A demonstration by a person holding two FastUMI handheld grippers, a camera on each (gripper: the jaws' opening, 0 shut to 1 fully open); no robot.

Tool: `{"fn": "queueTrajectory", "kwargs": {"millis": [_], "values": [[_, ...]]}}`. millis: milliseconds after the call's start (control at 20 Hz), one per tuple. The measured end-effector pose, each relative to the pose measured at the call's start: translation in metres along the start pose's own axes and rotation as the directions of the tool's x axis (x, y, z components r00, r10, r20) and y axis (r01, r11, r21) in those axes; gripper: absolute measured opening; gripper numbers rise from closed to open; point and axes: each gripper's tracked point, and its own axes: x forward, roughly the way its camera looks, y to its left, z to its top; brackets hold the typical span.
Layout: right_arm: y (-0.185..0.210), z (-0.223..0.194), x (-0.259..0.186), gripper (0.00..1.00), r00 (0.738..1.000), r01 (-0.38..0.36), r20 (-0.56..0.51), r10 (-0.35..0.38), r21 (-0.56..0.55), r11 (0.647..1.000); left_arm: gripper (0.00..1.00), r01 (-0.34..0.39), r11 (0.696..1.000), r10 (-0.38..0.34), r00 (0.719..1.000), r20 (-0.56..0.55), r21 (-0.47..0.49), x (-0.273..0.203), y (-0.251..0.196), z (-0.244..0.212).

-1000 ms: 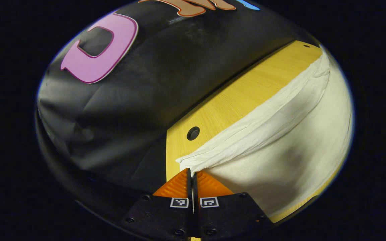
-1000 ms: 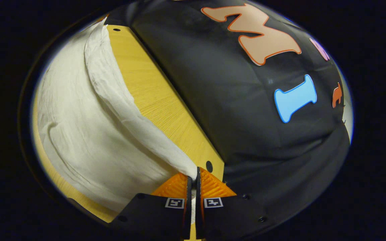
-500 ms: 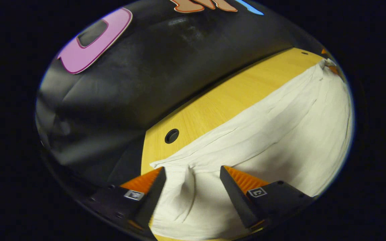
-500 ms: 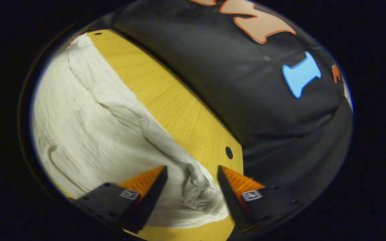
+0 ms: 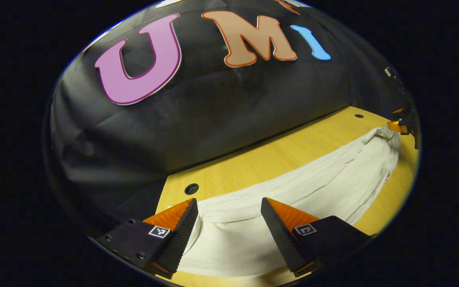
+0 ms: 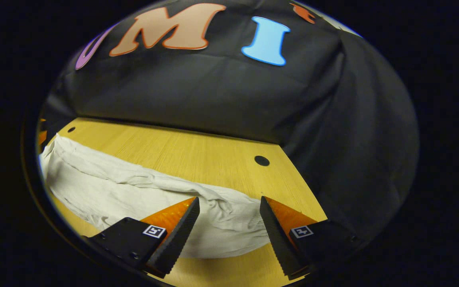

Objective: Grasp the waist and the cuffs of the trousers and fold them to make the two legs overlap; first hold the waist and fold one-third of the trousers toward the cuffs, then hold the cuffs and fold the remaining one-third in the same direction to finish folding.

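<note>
Both tongs gape wide, left tongs (image 5: 229,213) and right tongs (image 6: 228,211), over opposite ends of the trousers (image 5: 313,187), stretched lengthwise between them on the surface (image 6: 181,151).

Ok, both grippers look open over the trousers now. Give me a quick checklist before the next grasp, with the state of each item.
1. Left gripper open, nothing between its fingers: ok.
2. Right gripper open, nothing pinched: ok.
3. Trousers lying on the table, not hanging off an edge: ok as far as the views reach.
4. Two legs overlapped into one long strip: looks ok; the far long edge is bunched and wrinkled, so exact alignment cannot tell.
5. Which end is the waist and which the cuffs: cannot tell from the cloth under either gripper.
6. Thirds fold started: not ok, the strip lies at full length between the two grippers.
</note>
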Motion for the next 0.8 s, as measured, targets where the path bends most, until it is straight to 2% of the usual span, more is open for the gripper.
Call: {"fn": "queueTrajectory", "kwargs": {"millis": [350, 650, 750, 800], "values": [[-0.060, -0.036, 0.013, 0.98, 0.997, -0.002, -0.081, 0.016, 0.180, 0.984, 0.96, -0.009, 1.000, 0.008, 1.000, 0.023, 0.013, -0.029, -0.052, 0.030], [-0.067, -0.069, 0.042, 0.99, 0.981, -0.032, -0.169, 0.097, 0.352, 0.935, 0.96, -0.035, 0.999, 0.035, 0.999, -0.003, 0.028, -0.049, -0.076, 0.029], [-0.066, -0.076, 0.046, 0.93, 0.975, -0.042, -0.188, 0.120, 0.376, 0.925, 0.96, -0.050, 0.998, 0.050, 0.999, -0.010, 0.027, -0.054, -0.079, 0.029], [-0.065, -0.078, 0.047, 0.93, 0.973, -0.048, -0.192, 0.129, 0.381, 0.923, 0.96, -0.057, 0.998, 0.057, 0.998, -0.014, 0.027, -0.055, -0.081, 0.029]]}}
